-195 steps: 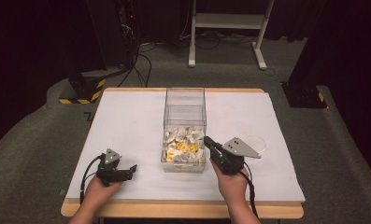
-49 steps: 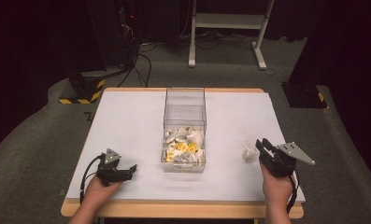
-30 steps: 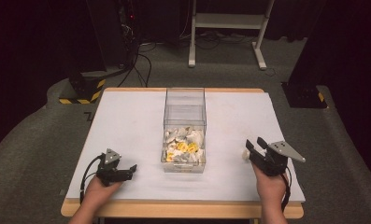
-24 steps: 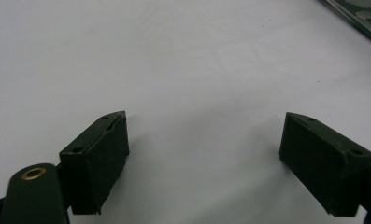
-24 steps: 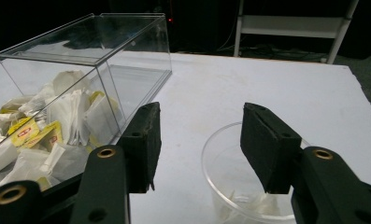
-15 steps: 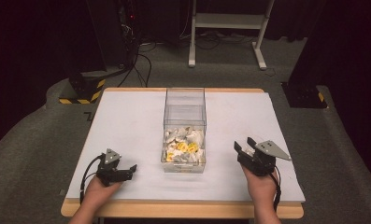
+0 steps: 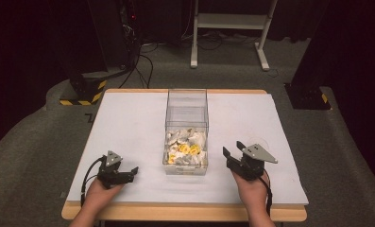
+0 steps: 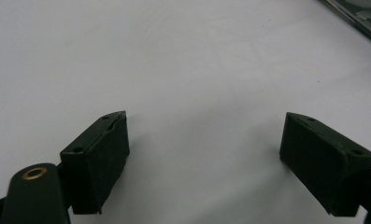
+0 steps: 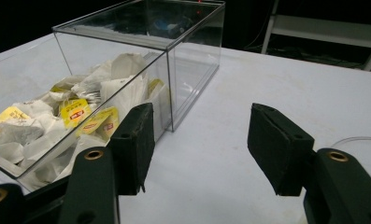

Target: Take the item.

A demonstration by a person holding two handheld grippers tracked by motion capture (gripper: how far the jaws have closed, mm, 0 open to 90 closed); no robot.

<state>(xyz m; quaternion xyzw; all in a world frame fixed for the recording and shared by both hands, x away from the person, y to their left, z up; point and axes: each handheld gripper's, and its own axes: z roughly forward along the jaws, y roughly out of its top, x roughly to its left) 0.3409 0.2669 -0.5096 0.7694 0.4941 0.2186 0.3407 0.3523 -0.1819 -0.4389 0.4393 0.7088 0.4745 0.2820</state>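
Right gripper [image 7: 235, 152] beside clear plastic box [image 7: 186, 125] of white and yellow-tagged tea bags [image 7: 185, 149]; jaws spread, just been opening, nothing between, likely returning for another bag. Left gripper [image 7: 130, 173] parked on white tabletop [image 7: 128, 123], jaws wide, empty. Faint clear dish [image 9: 356, 140] possibly behind right gripper.

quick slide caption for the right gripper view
Open right gripper, nothing between its jaws, beside a clear box of tea bags.

Black tool [image 7: 235, 150], grey plate, trailing cable
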